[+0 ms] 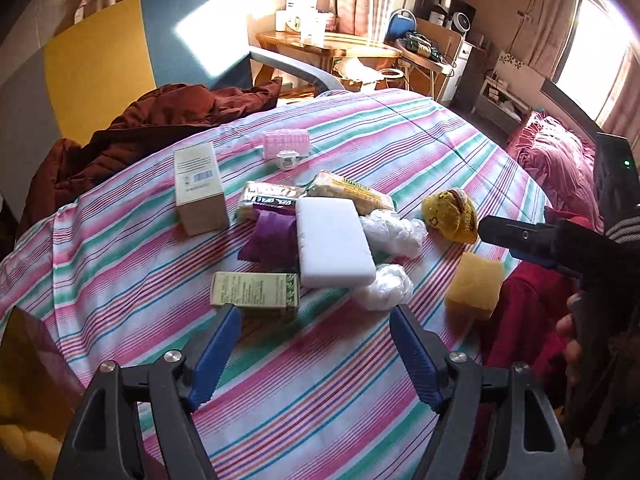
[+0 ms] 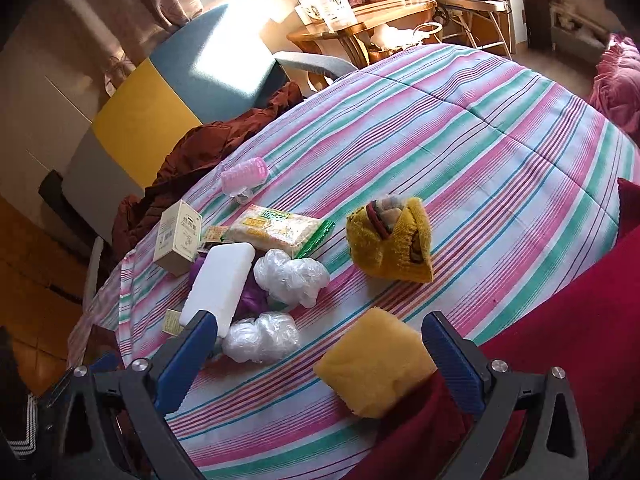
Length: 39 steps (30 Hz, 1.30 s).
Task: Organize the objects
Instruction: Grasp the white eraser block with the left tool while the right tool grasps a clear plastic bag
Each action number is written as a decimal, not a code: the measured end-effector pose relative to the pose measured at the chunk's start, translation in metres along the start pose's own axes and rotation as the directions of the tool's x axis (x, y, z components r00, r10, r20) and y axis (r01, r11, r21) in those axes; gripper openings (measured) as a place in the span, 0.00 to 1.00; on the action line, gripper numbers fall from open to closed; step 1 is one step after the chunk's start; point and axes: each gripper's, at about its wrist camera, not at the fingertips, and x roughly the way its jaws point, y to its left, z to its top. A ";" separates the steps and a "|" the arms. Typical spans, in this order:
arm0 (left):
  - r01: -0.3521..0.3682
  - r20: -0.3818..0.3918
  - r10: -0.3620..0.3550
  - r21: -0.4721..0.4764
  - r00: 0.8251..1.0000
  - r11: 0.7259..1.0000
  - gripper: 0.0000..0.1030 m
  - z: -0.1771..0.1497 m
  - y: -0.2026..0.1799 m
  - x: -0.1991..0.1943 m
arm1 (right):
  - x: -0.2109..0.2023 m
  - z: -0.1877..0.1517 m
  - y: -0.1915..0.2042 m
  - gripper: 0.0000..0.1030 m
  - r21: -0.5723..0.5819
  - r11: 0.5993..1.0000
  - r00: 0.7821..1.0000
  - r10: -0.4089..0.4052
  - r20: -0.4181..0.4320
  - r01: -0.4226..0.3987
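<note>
Bed: the pink, green and white striped bedspread [image 1: 360, 128] carries all the clutter, bunched in one loose heap left of its middle.
Progress: by my reading, sorting has barely started; nothing is grouped or stacked yet, and everything is left to place.
White block: the flat white rectangular foam slab [image 1: 334, 240] lies across a purple pouch [image 1: 266, 236], touching two noodle packets.
Boxes: a tall beige carton [image 1: 200, 188] stands at the heap's left; a green-printed box [image 1: 256, 294] lies nearest.
Sponge: the yellow square sponge [image 2: 374, 364] sits apart, beside the red cloth.
Left gripper [image 1: 316, 354]: jaws spread wide, holding nothing.
Right gripper [image 2: 316, 364]: jaws wide apart, empty, the sponge just ahead between them.
</note>
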 end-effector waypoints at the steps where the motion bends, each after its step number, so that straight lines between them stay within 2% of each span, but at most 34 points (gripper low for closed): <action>1: 0.001 -0.005 -0.001 0.008 1.000 1.000 0.79 0.005 -0.004 0.006 | 0.000 0.000 -0.001 1.00 0.006 1.000 1.000 0.006 0.002 -0.006; 8: -0.027 -0.069 0.030 0.038 0.997 0.999 0.80 0.035 -0.018 0.053 | -0.001 0.001 -0.009 1.00 0.044 0.997 0.998 0.063 0.018 -0.063; 15: -0.067 -0.111 0.073 0.058 0.991 0.996 0.80 0.050 -0.020 0.085 | 0.002 0.002 -0.012 1.00 0.062 0.992 0.994 0.106 0.006 -0.106; 16: -0.070 -0.113 0.076 0.058 0.991 0.996 0.78 0.051 -0.018 0.088 | 0.002 0.002 -0.012 1.00 0.061 0.992 0.994 0.106 0.004 -0.106; 18: -0.045 -0.118 0.049 0.040 0.992 0.998 0.55 0.050 -0.014 0.090 | 0.003 0.002 -0.012 1.00 0.059 0.992 0.994 0.108 0.001 -0.107; 20: -0.011 -0.092 0.012 0.004 0.996 1.000 0.54 0.046 -0.008 0.083 | 0.003 0.002 -0.012 1.00 0.058 0.993 0.994 0.106 0.000 -0.106; 24: 0.013 -0.018 -0.013 -0.013 1.000 1.000 0.54 0.035 0.001 0.053 | 0.004 0.002 -0.009 1.00 0.040 0.995 0.995 0.095 -0.007 -0.095; 28: 0.029 0.035 -0.027 -0.056 0.999 0.998 0.54 0.018 0.015 0.016 | 0.009 0.000 0.007 1.00 -0.054 0.997 0.997 0.054 -0.053 -0.056; 34: 0.026 0.047 -0.019 -0.144 0.999 0.989 0.54 -0.028 0.044 -0.019 | 0.028 -0.010 0.040 1.00 -0.202 0.978 0.990 0.024 -0.138 -0.051; 39: 0.026 0.043 -0.017 -0.214 0.999 0.976 0.55 -0.060 0.061 -0.037 | 0.051 -0.019 0.069 1.00 -0.321 0.947 0.985 -0.034 -0.171 -0.023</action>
